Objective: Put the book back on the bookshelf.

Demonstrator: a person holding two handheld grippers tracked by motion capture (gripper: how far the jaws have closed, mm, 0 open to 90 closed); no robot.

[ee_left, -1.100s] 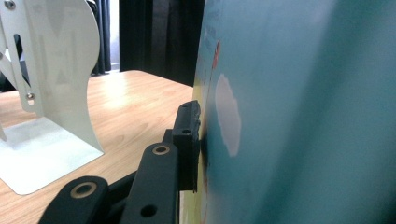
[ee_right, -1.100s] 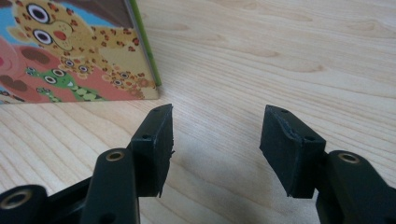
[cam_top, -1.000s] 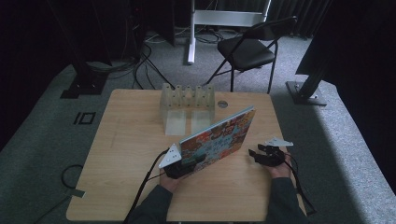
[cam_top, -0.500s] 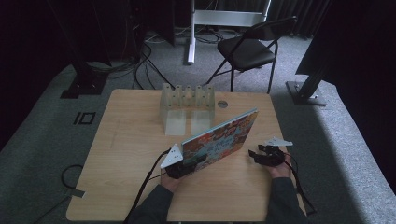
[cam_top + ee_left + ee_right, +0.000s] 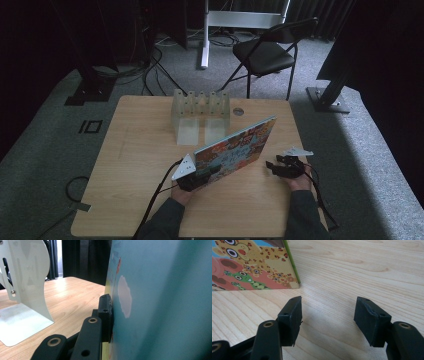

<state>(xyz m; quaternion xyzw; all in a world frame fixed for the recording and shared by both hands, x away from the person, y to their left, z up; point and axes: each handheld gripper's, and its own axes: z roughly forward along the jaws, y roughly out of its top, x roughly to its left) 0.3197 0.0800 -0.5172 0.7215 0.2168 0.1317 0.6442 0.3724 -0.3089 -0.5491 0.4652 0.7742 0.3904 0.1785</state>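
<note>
Clearly, one flat, stiff picture book (image 5: pixel 235 148) — glossy, printed with cartoon animals — is clamped at its near corner by the left tool (image 5: pixel 196 177) and held tilted above the pale wood-grain desk (image 5: pixel 140 150). Just beside its far edge, the right tool (image 5: pixel 327 315) is spread wide, empty.

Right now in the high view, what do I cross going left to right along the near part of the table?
Left gripper clamped on the near end of the picture book → the book's far corner → right gripper, jaws open over bare table.
</note>
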